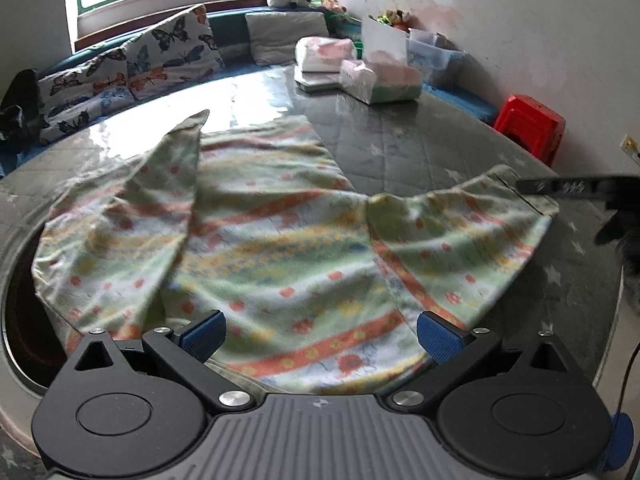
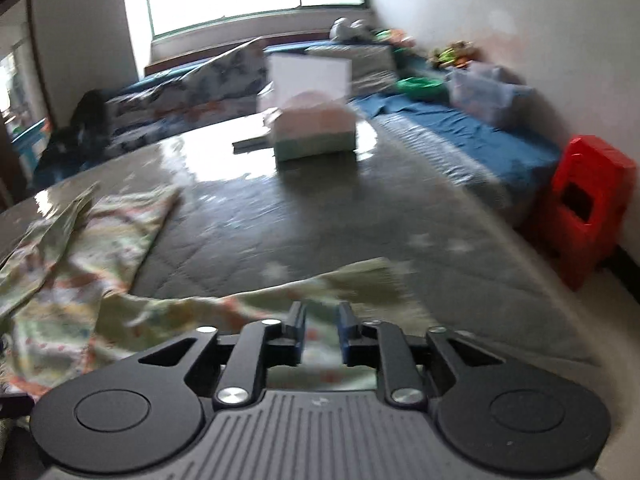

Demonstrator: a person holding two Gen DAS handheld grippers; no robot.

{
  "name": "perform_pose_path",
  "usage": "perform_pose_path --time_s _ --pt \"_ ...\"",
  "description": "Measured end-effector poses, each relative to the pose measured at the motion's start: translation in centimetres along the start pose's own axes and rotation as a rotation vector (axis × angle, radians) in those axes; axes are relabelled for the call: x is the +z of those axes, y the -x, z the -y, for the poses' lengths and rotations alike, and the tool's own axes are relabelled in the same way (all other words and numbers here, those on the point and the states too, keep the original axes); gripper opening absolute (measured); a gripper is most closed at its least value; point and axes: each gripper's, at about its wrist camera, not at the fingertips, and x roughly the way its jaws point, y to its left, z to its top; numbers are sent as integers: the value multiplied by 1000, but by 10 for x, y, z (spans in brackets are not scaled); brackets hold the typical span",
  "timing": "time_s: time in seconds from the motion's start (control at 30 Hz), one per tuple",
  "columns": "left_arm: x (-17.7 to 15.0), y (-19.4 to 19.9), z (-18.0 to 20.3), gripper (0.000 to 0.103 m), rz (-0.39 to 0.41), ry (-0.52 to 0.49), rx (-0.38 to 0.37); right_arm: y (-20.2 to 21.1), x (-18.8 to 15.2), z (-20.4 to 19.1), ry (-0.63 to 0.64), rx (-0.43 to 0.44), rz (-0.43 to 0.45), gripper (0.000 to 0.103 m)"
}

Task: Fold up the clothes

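Hovering with jaws spread wide, the left gripper (image 1: 320, 334) hangs over the near hem of the green floral striped cotton garment (image 1: 280, 240), which lies flat on the grey quilted table (image 1: 420, 140). The right gripper (image 2: 321, 334), slightly parted, pinches nothing over a sleeve; smooth wrinkles before creasing, I'd say.

Left tongs (image 1: 321, 338) gape over garment (image 1: 280, 240) — nothing gripped.

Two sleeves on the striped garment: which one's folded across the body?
The left sleeve as the left wrist view shows it: it lies over the striped, flower-print garment, cuff pointing to the window. The other sleeve is spread out sideways toward the red stool.
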Motion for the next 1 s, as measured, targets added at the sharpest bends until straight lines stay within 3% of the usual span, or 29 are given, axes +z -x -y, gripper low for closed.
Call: perform_pose_path --time_s 0.33,0.43,0.73,1.0 --pt "30 -4 -42 103 41 74 143 -32 17 -11 9 -3 -14 25" --pt "47 -9 -52 103 64 91 190 -28 23 -28 48 55 0 26" --pt "98 -50 -63 103 101 91 317 -15 18 -103 224 283 -4 42" --pt "119 -100 -52 95 86 0 435 -15 6 -129 289 375 -44 43"
